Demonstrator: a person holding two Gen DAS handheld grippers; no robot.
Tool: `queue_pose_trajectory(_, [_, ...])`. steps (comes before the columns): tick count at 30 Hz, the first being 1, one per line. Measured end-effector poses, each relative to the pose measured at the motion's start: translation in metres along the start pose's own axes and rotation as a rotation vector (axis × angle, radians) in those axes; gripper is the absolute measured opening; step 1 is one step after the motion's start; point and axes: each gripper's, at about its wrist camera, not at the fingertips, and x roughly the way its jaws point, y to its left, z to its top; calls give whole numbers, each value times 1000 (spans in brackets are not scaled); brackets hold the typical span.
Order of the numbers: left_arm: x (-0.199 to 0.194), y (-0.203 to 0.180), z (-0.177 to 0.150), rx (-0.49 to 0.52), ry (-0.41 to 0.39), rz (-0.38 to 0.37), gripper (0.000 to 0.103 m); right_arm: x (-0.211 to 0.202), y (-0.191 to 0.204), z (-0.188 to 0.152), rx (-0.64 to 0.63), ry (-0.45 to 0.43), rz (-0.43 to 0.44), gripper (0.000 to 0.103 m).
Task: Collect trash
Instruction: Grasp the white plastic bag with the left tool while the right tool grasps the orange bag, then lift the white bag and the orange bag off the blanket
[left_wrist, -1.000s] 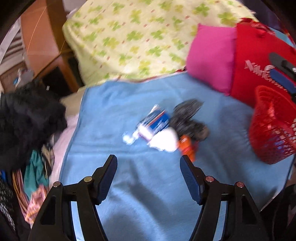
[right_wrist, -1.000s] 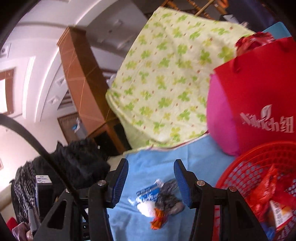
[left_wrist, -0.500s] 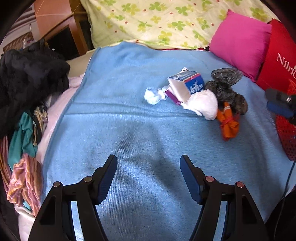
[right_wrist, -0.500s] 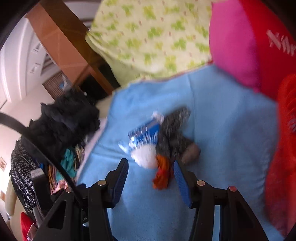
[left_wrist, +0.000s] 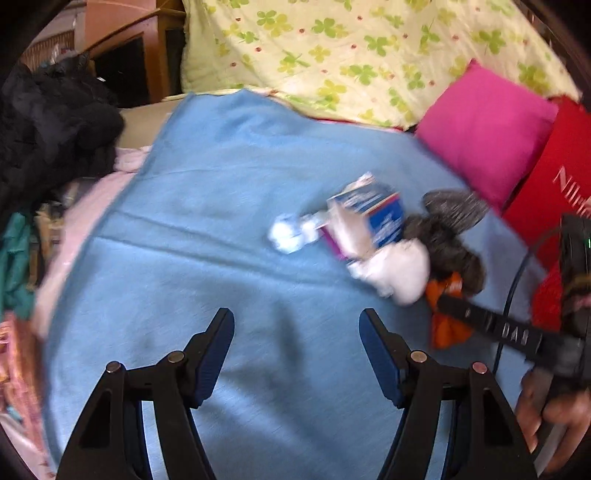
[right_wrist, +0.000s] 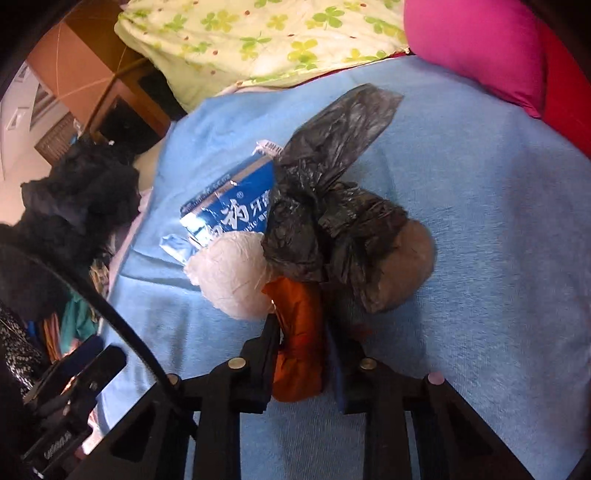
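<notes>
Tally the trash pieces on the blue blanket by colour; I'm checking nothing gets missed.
White wads: 2, a small wad and a big wad
Blue carton: 1
Black plastic bag: 1
Orange wrapper: 1, between the right gripper's fingers
Total: 5

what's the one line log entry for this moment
right gripper: shut on orange wrapper | left gripper: open, empty | surface: blue blanket

The red bag (left_wrist: 557, 192) reads "Nil" (cut off); the blue carton (right_wrist: 236, 210) bears unreadable characters.
</notes>
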Motion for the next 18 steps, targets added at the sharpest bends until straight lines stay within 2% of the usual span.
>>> queue_pose_trajectory(2, [7,-5,5,-15,-8,-70,71,-11,-8,-1,20,-16,-9,26])
queue_pose_trajectory(6, [26,-20,13,-34,10,-162,71,-23,-34,-8,87,61,-9,26])
queue_pose_trajectory(9, [41,-29,18,-55,34,-222,71,-29,-42,-14,86,81,3,26])
queue_pose_trajectory(18, [80,-42,26,-72,117,-233,71,-36,-43,-32,45,76,2,26])
